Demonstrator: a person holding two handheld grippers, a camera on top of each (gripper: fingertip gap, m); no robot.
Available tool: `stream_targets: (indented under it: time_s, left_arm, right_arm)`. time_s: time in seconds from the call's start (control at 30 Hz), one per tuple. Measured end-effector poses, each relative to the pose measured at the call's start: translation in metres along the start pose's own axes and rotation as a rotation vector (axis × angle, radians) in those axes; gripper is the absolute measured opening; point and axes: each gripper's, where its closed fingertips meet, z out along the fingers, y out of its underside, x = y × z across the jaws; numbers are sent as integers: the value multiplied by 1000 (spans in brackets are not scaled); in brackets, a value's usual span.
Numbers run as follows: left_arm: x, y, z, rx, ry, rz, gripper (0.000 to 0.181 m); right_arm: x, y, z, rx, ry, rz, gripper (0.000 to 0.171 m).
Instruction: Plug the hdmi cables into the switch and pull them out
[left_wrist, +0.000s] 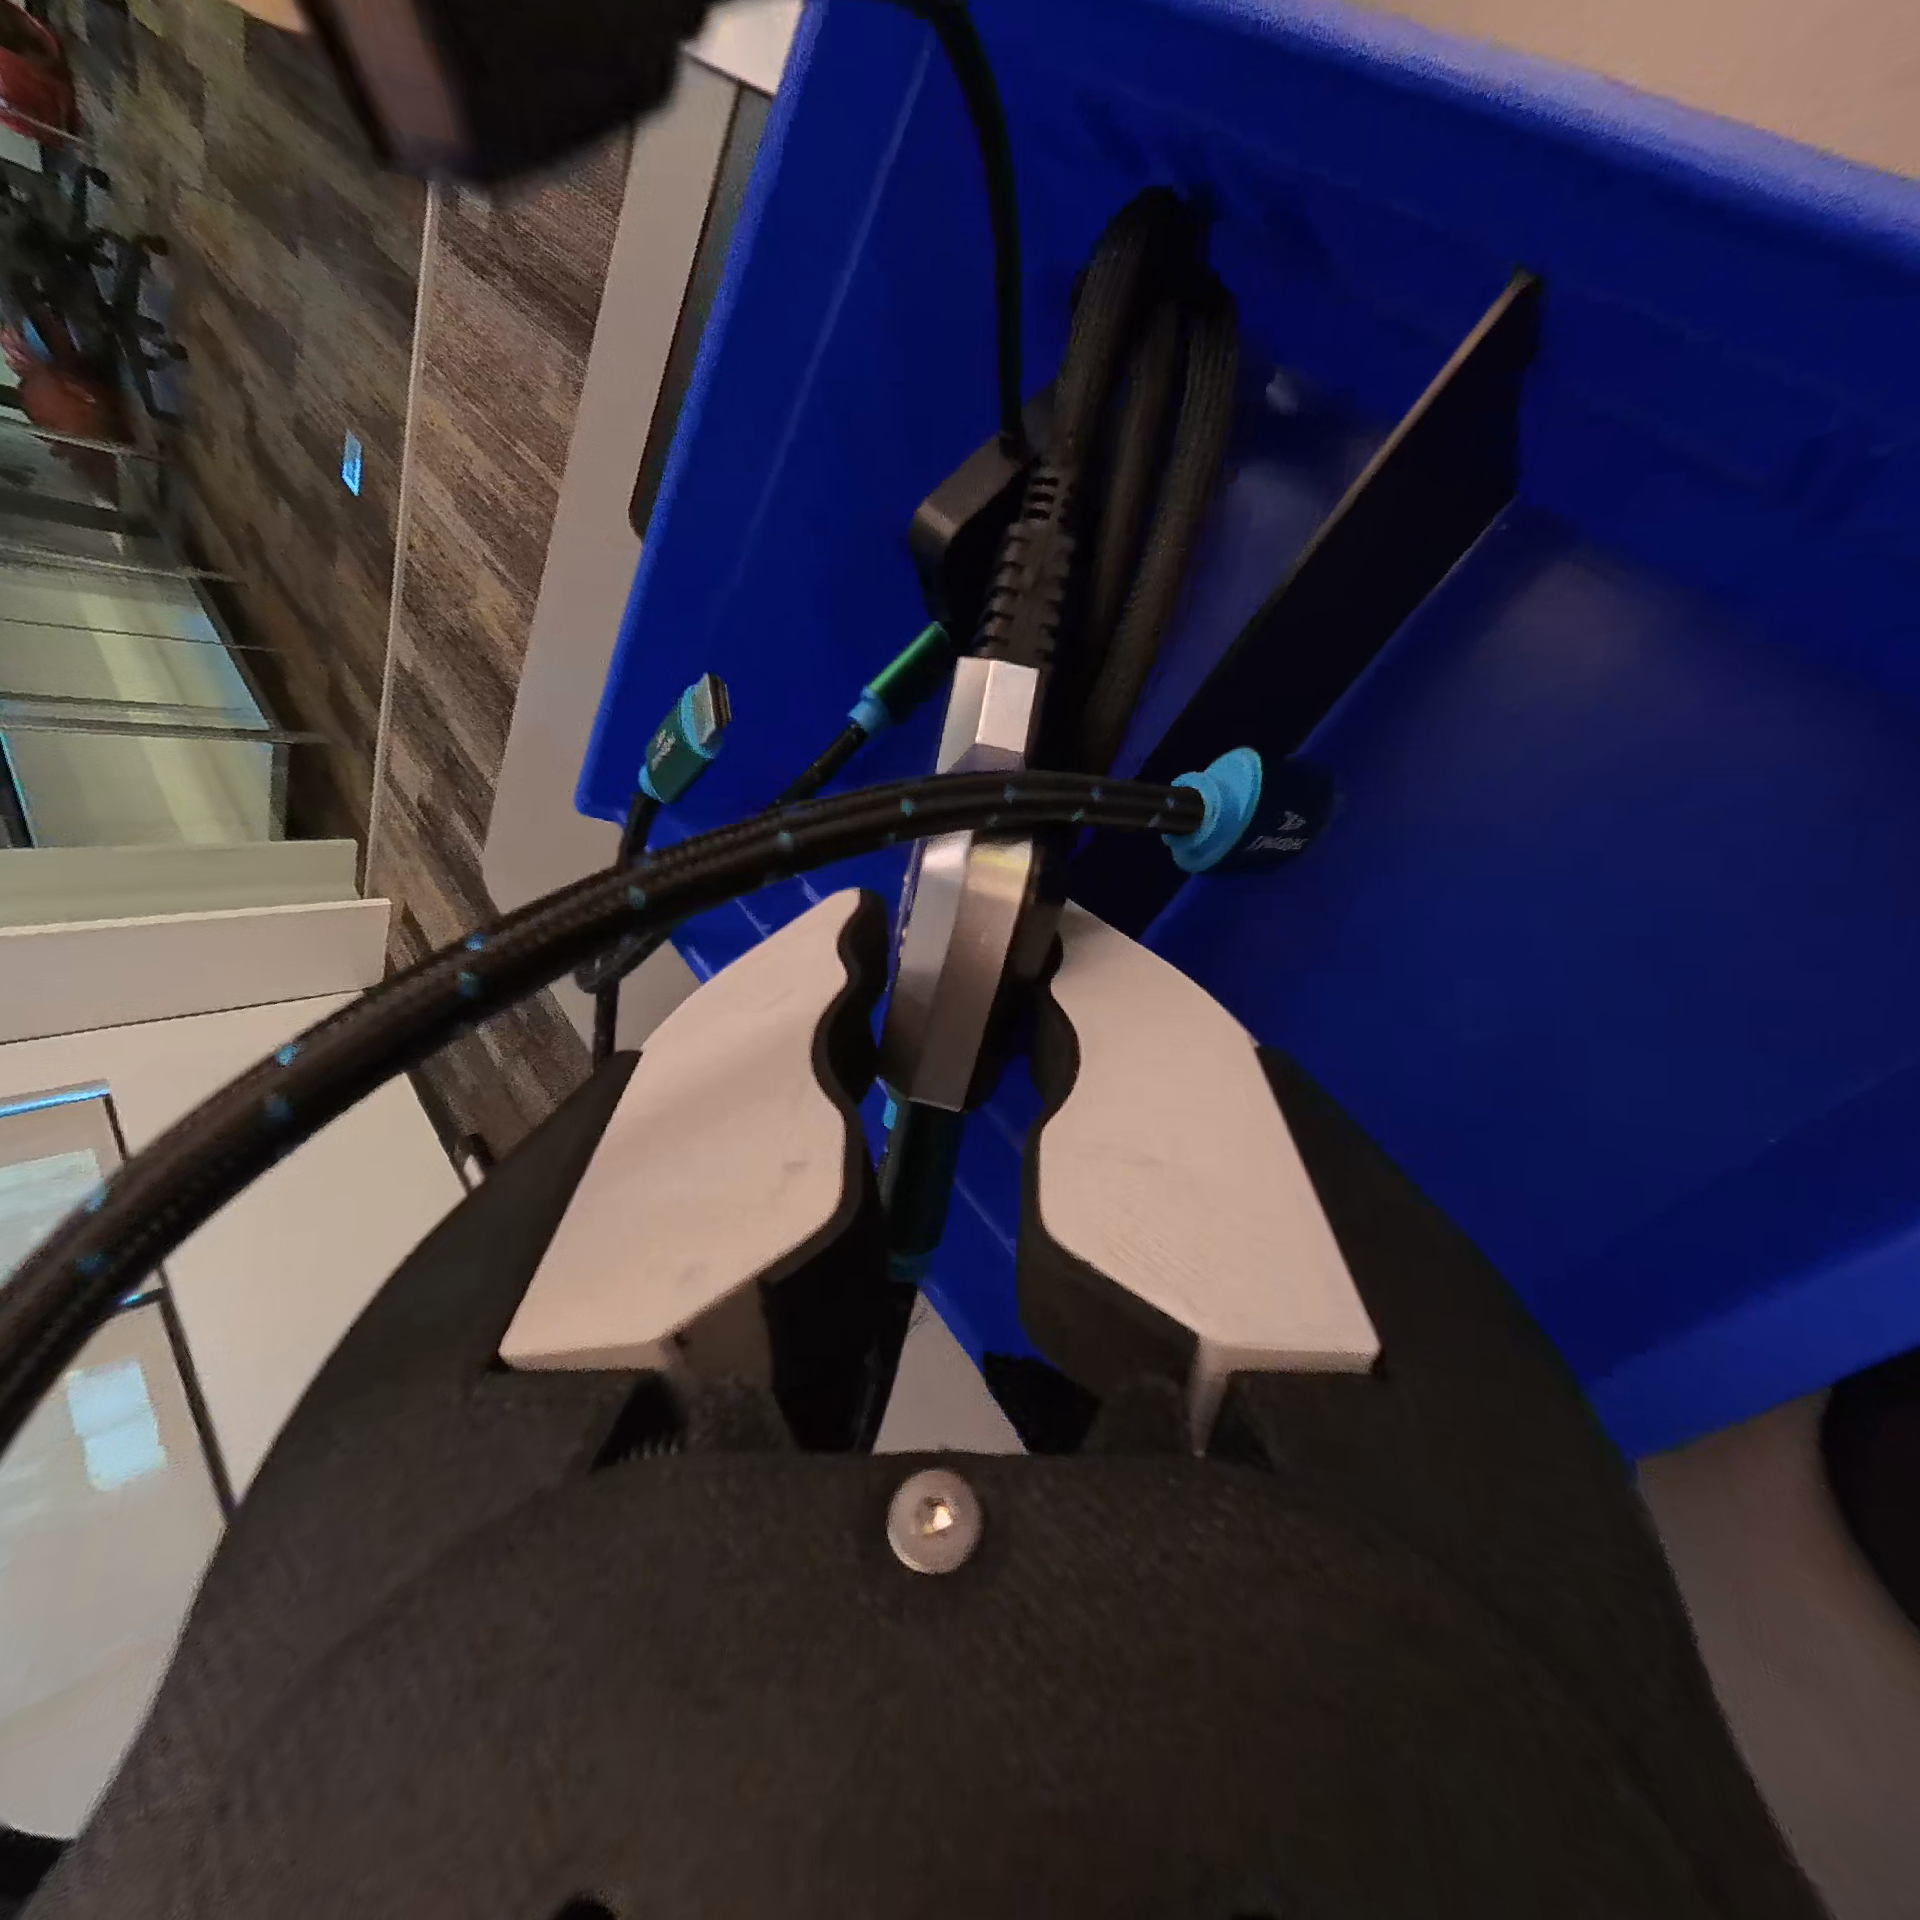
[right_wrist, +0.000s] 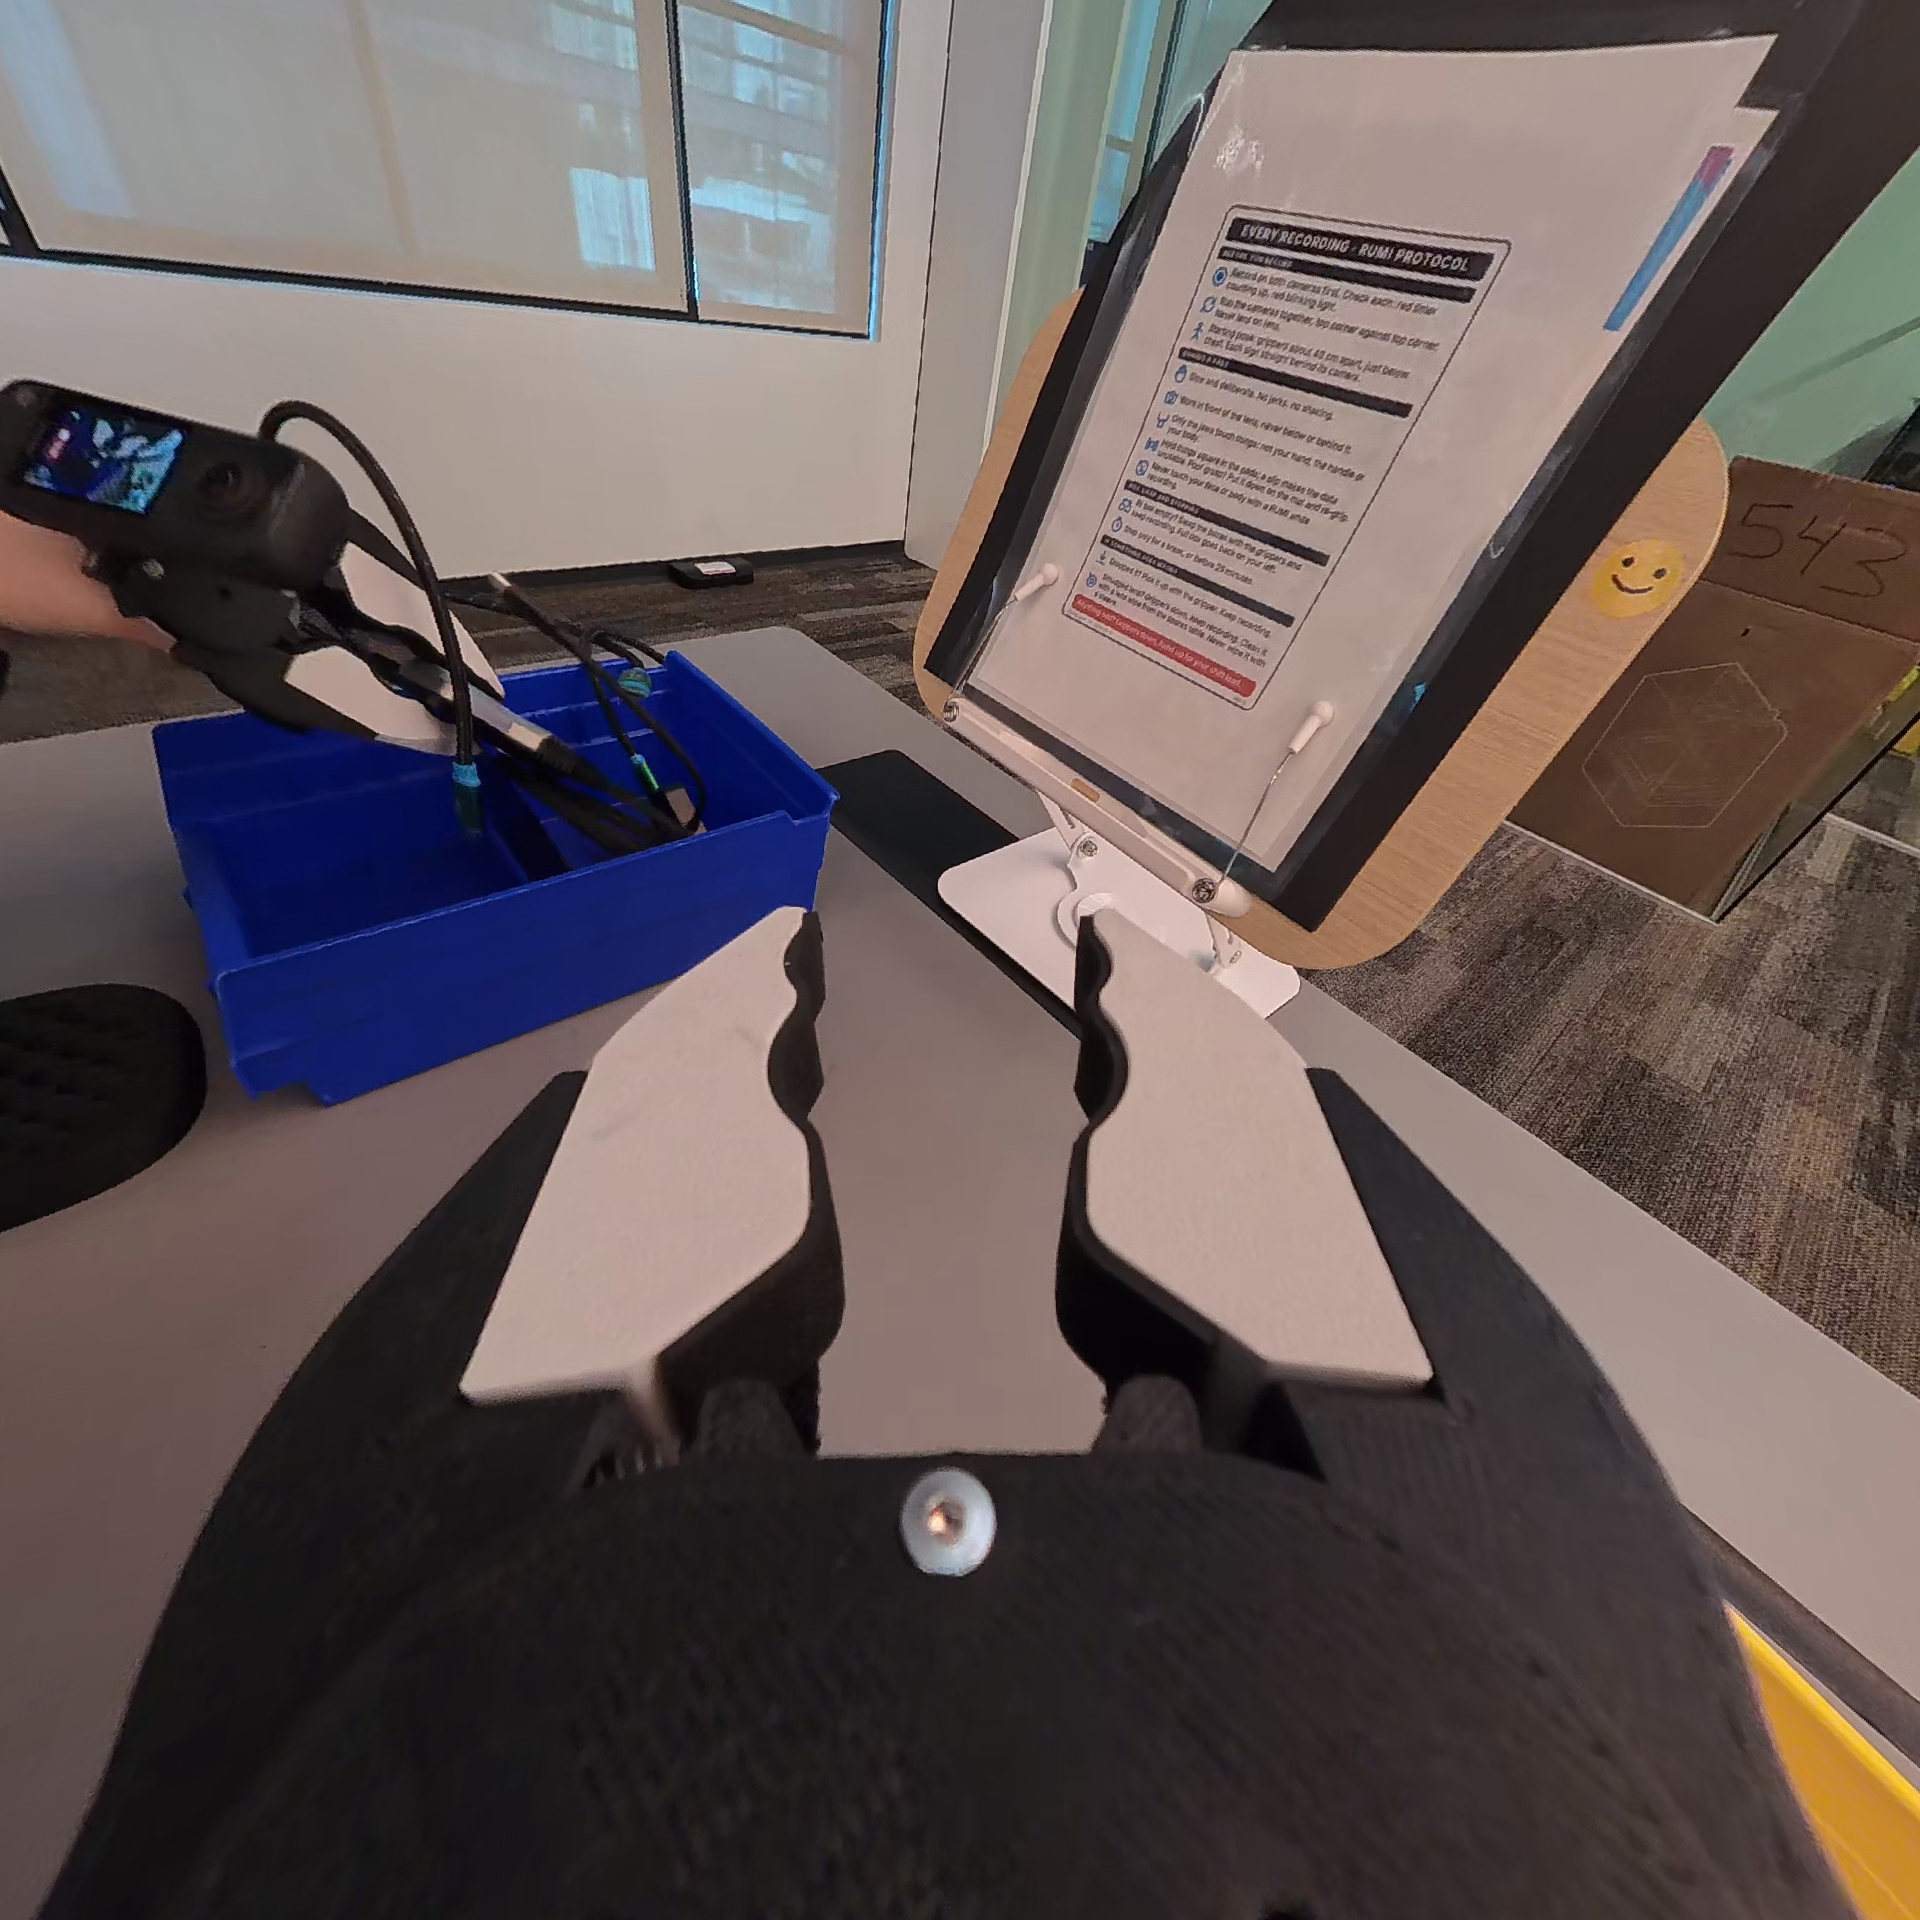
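One plugged: your left gripper (left_wrist: 961, 997) is clamped on the flat silver metal switch (left_wrist: 977, 831); a black braided cable (left_wrist: 520, 935) crosses ahead of it.
Loose: teal-shelled HDMI plug (left_wrist: 686, 738) ahead-left, unplugged.
Right gripper (right_wrist: 948, 1039): apart, empty, well away from the blue plastic bin (right_wrist: 499, 935).

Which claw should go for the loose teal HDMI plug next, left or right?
Right. The right claw is open and empty over the grey table, while the left claw is clamped on the silver metal switch above the blue plastic bin.
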Motion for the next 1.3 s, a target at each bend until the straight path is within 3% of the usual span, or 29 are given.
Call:
stream_targets:
  time_s: [0.53, 0.97, 1.3]
  left_arm:
    - [-19, -16, -54, 38, -102, -56, 22]
    - [-26, -36, -110, 162, -165, -113, 22]
    - [-9, -54, -94, 195, -12, -137, 21]
  right_arm:
    - [4, 2, -2, -1, 6, 6, 46]
    - [4, 3, -1, -3, 10, 7, 46]
    - [2, 6, 2, -18, 5, 5, 46]
